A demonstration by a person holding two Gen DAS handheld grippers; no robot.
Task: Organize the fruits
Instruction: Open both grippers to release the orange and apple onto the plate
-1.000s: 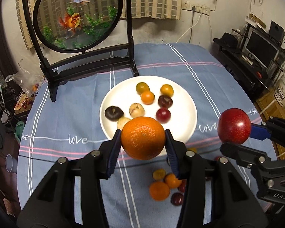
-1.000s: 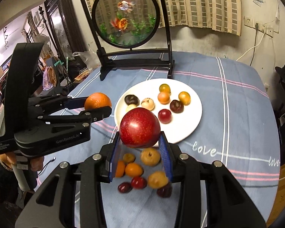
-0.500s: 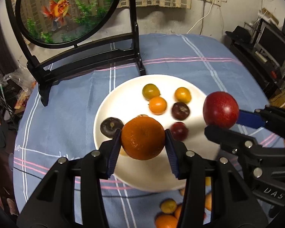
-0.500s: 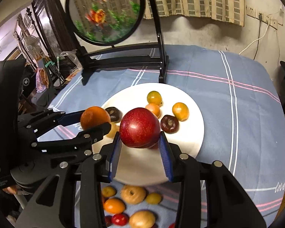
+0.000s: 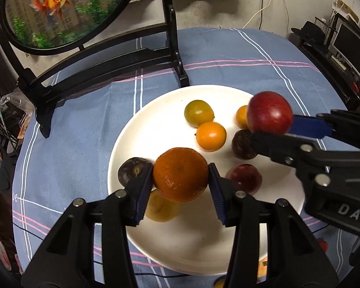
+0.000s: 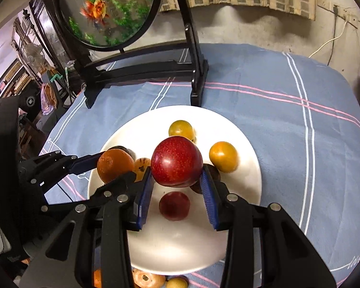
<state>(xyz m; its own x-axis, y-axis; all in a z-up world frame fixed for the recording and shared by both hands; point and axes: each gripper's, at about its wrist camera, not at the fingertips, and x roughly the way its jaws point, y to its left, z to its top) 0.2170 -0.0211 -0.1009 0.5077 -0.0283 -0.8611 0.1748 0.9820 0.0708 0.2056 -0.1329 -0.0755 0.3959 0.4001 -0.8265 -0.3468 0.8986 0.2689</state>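
My left gripper (image 5: pixel 180 184) is shut on a large orange (image 5: pixel 180 174) and holds it above the near left part of a white plate (image 5: pixel 153 120). My right gripper (image 6: pixel 177 180) is shut on a big red apple (image 6: pixel 177 161) above the plate's middle (image 6: pixel 249 144). In the left wrist view the apple (image 5: pixel 269 112) hangs over the plate's right side. In the right wrist view the orange (image 6: pixel 115 165) is to the apple's left. The plate holds several small fruits: orange, green-yellow, dark purple and red ones.
A round goldfish picture on a black stand (image 5: pixel 103 55) rises just behind the plate. Several small fruits (image 6: pixel 147 279) lie on the blue tablecloth (image 6: pixel 300 144) before the plate's near rim. A desk with a monitor (image 5: pixel 348 45) is at the far right.
Both grippers have moved forward with their fruit, from over the cloth near the loose fruits to above the plate. Both stay shut.
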